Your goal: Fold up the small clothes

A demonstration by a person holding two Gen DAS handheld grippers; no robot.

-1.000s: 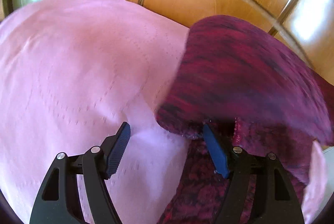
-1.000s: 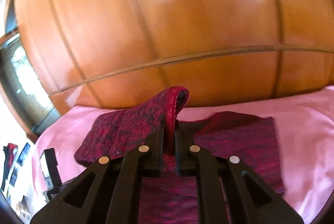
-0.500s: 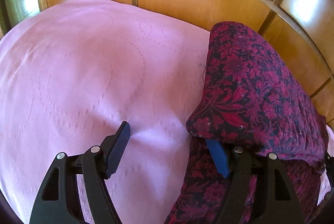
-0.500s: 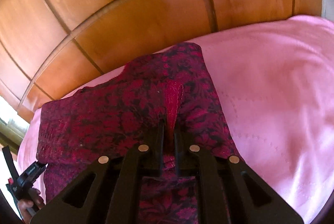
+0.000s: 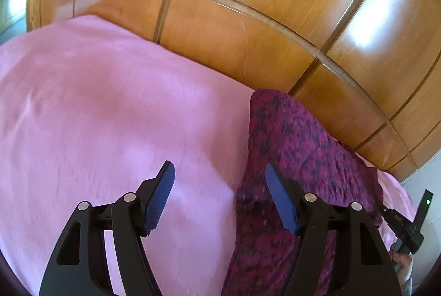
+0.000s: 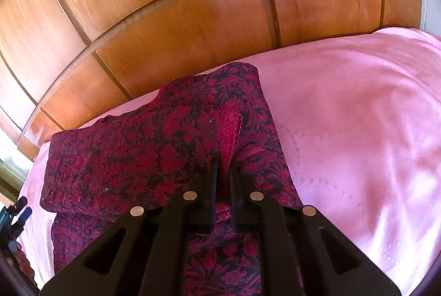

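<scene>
On the pink bedsheet [image 6: 358, 130] before wooden panels [image 6: 165, 20], the right gripper [image 6: 223, 172] pinches a fold of the red floral garment [image 6: 137, 158]; the left gripper [image 5: 220, 194] has its jaws apart, closing slightly, nothing gripped

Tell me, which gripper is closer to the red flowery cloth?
Right. The right gripper is pinching a fold of the red flowery cloth; the left gripper hangs open at its edge, not gripping it.
</scene>
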